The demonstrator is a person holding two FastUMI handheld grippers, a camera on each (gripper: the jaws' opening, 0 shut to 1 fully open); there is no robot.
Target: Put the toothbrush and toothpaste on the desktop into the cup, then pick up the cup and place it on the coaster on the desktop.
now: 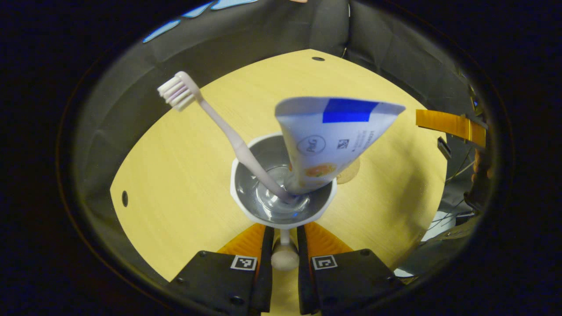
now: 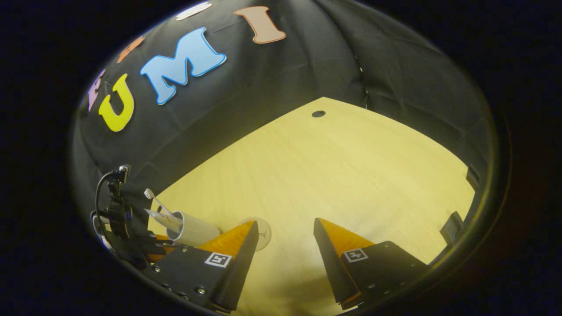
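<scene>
A white cup [image 1: 246, 204] holds a pale toothbrush [image 1: 206, 112], bristles up, and a white and blue toothpaste tube [image 1: 329, 136]. My left gripper [image 1: 285, 230] is shut on the cup's handle [image 1: 285, 256]. Just beyond the cup a clear round coaster [image 1: 350, 172] lies on the desktop. In the right gripper view the cup [image 2: 195, 229] leans, with the toothbrush [image 2: 153, 199] and the tube [image 2: 159, 217] sticking out, and the left gripper [image 2: 118, 221] is behind it. The coaster [image 2: 263, 232] peeks out beside my right gripper [image 2: 284, 240], which is open and holds nothing.
The light wooden desktop [image 1: 175, 175] has small dark holes near its far edge [image 1: 318, 58] and left edge [image 1: 124, 198]. Black cloth walls close it in. A finger of the right gripper [image 1: 452, 125] shows at the right, past the table edge.
</scene>
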